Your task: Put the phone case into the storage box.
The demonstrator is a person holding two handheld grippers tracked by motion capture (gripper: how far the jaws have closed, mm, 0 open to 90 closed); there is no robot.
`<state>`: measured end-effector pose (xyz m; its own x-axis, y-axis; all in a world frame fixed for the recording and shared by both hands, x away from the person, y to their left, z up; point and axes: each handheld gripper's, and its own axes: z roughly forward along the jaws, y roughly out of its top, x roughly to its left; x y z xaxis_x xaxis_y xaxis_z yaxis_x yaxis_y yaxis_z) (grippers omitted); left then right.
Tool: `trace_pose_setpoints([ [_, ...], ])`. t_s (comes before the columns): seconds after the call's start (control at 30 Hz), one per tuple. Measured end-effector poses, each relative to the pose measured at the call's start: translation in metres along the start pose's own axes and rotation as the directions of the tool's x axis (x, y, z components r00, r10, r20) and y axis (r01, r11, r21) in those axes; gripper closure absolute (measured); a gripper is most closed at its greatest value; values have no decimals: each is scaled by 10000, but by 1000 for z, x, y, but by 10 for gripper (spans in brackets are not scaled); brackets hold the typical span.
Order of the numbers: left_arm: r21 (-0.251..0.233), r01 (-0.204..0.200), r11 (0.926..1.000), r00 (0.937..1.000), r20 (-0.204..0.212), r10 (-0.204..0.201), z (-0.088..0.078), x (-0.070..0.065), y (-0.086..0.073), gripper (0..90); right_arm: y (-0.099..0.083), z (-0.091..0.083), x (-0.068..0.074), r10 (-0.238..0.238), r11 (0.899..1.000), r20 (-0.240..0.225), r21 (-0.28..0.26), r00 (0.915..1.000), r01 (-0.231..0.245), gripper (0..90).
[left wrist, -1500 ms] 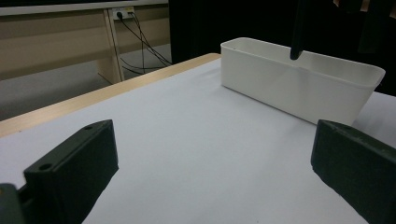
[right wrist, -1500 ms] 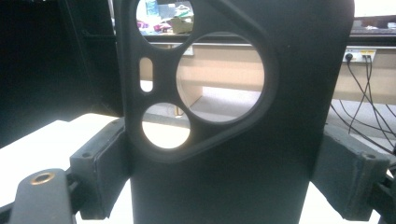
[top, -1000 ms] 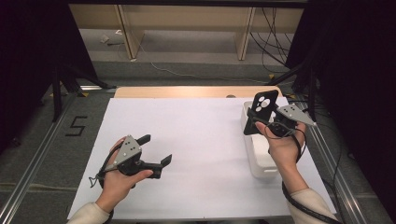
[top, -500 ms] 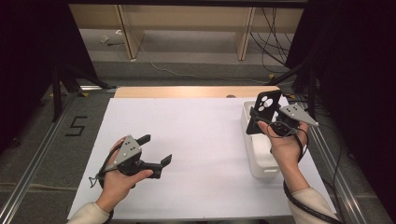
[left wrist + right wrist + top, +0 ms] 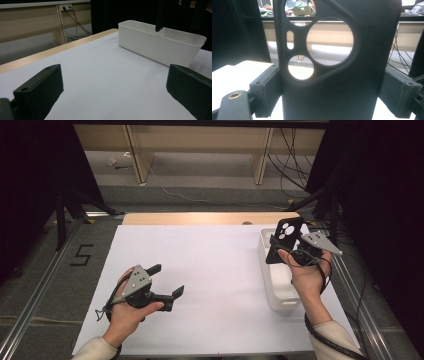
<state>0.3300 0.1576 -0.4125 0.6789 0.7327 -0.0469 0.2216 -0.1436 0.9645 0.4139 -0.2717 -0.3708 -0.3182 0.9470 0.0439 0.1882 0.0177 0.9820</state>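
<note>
Black phone case [image 5: 285,240], clamped edgewise in the right gripper [image 5: 291,254] above the white bin [image 5: 280,292], could twist loose and miss it, while the left gripper [image 5: 167,282] rests with jaws apart.

**Where our three cameras sit**

From above the near edge we look forward and down over the table [image 5: 200,270]. Our left gripper view skims low across it toward the white bin [image 5: 160,45], shared with the high view. Our right gripper view faces a phone case [image 5: 337,62] up close.

White sheet [image 5: 215,270], marked "5" [image 5: 80,255]
</note>
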Motion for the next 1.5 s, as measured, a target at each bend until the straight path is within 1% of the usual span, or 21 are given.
trace_pose_setpoints([
  [0.63,-5,-14,10000,10000,4,14,0,0,0,6,-3,1,-8,13,9999,292,113,9996,-17,155],
  [1.5,3,-57,10000,10000,19,57,1,0,0,8,-8,3,-14,26,9996,495,291,9988,-40,156],
])
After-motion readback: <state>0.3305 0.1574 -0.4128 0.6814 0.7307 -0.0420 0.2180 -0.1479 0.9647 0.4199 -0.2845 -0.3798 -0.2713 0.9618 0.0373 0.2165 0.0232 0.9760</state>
